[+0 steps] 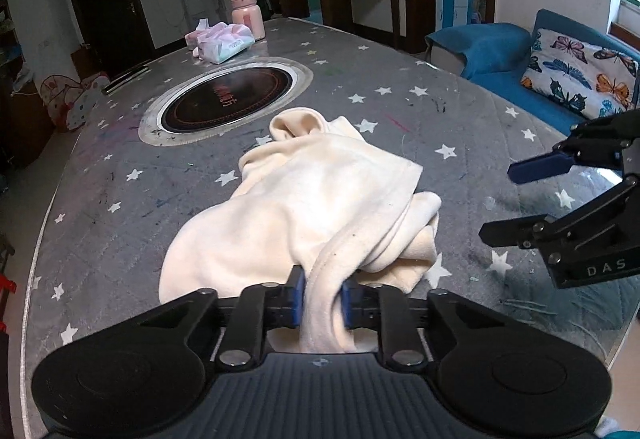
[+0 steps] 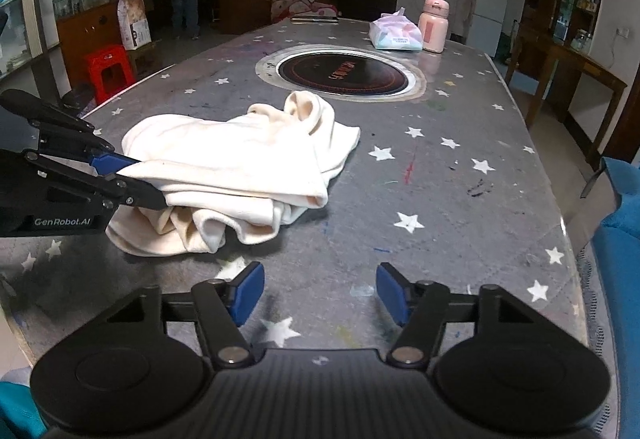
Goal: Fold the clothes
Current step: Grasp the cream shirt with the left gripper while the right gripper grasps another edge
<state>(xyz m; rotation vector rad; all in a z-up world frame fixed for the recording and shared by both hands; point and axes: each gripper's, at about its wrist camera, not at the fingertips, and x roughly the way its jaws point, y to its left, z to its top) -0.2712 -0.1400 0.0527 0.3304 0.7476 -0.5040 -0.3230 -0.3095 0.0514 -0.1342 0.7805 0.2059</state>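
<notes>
Left tongs (image 1: 322, 297) are pinching the cream garment's (image 1: 320, 207) near edge on the table (image 1: 460, 119).
We are keeping our right tongs (image 2: 320, 291) spread and empty — ideally taking a matching edge before lifting.

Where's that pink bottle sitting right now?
The pink bottle stands upright at the far end of the table, right of centre in the right wrist view, just beside the tissue pack and beyond the round black hob.
</notes>
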